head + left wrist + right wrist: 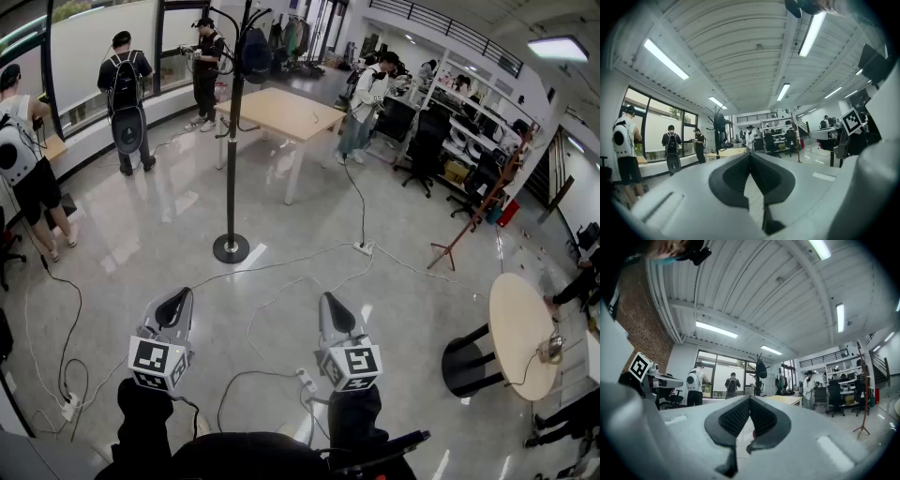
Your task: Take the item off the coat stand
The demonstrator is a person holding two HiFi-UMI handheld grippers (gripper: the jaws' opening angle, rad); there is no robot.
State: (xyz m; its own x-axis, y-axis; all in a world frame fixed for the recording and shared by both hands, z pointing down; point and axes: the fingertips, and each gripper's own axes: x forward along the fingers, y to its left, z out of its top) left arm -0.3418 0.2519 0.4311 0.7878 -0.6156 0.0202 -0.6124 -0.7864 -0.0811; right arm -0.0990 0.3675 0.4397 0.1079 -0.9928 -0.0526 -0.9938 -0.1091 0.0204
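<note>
People (125,89) stand by the windows at far left. Low in the head view, the left gripper (176,298) is held over the grey floor (141,234), its jaws closed together on nothing. Well ahead, between the two tools, rises the black coat stand (232,159), with a dark item (255,54) hanging near its top. The right gripper (330,302) is likewise closed and empty. A wooden table (281,111) stands behind the stand, and a round table (520,323) sits far right.
</note>
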